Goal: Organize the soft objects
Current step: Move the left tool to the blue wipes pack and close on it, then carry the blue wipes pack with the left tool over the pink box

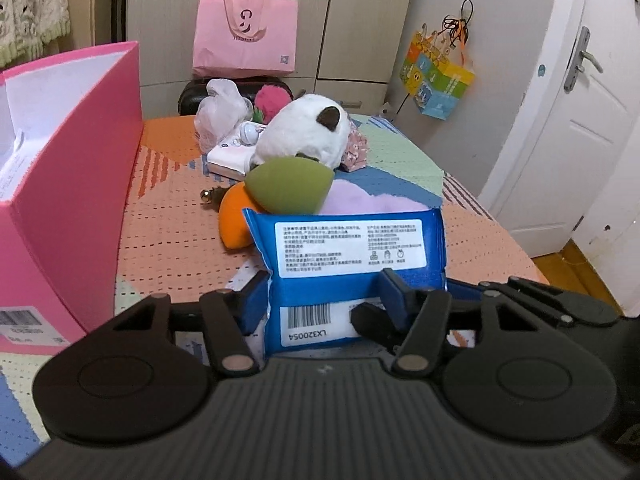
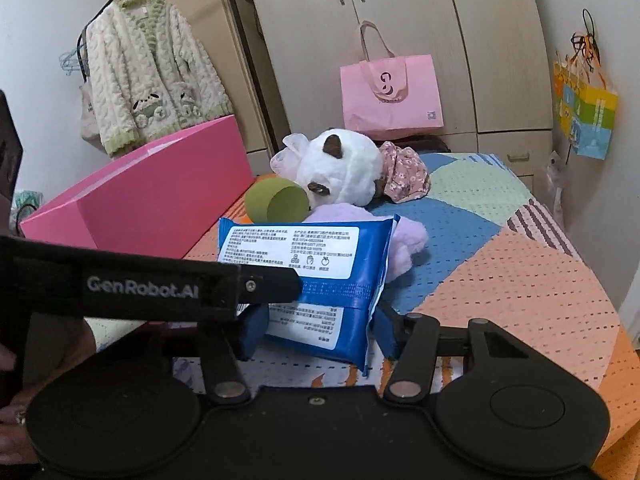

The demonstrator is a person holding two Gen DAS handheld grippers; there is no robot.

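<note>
A blue pack of wet wipes (image 1: 344, 248) stands tilted on the patchwork bedspread (image 1: 172, 232), label side toward me. My left gripper (image 1: 324, 300) is shut on its lower part, with a blue pad pressing on each side. My right gripper (image 2: 318, 328) is shut on the same wipes pack (image 2: 304, 256) from the other side, its pads against the pack's two edges. One of the left gripper's fingers (image 2: 280, 280) crosses the right wrist view and lies on the pack. Behind the pack are a green sponge (image 1: 288, 188), an orange sponge (image 1: 234, 220), a lilac fluffy cloth (image 1: 360, 200) and a white plush (image 1: 308, 132).
An open pink box (image 1: 72, 184) stands on the bed at the left. A plastic bag (image 1: 220, 112), a pink plush rose (image 1: 272, 98) and a white carton (image 1: 230, 156) lie at the far end. A pink tote (image 1: 246, 36) hangs on the wardrobe. The door (image 1: 580, 120) is at the right.
</note>
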